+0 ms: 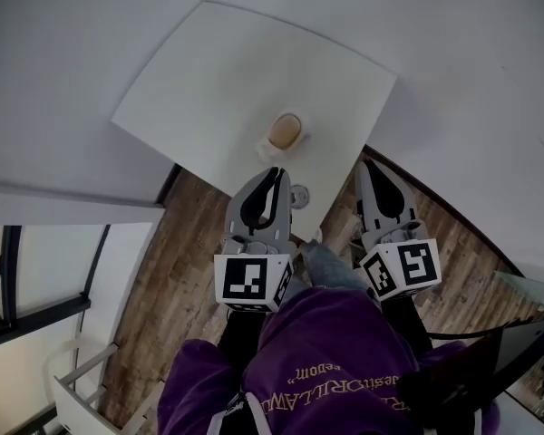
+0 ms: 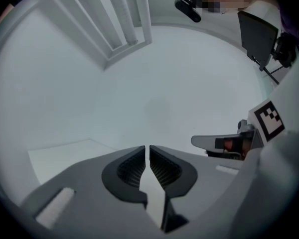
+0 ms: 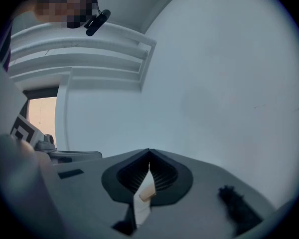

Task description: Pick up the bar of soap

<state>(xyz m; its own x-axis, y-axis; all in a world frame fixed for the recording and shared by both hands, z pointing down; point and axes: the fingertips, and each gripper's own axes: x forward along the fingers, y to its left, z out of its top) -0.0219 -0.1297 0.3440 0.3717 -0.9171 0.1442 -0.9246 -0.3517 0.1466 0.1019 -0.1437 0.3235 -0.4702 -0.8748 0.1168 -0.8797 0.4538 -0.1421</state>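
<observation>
The bar of soap [image 1: 286, 131] is a tan oval lying on the white table [image 1: 208, 80], near its front corner. My left gripper [image 1: 274, 172] hovers just short of the soap, its tips pointing at it. Its jaws stand only a narrow slit apart with nothing between them, as the left gripper view [image 2: 149, 148] shows. My right gripper [image 1: 370, 164] hangs off the table's right edge, apart from the soap. It is shut with the tips touching [image 3: 149, 152]. A small tan patch shows through the slot behind its fingers.
A small round grey thing [image 1: 299, 195] lies on the table by the left gripper. Wooden floor [image 1: 163, 270] lies below the table's front edge. A white rack [image 1: 82, 397] stands at the lower left and a dark chair [image 1: 517, 352] at the lower right. White walls surround the table.
</observation>
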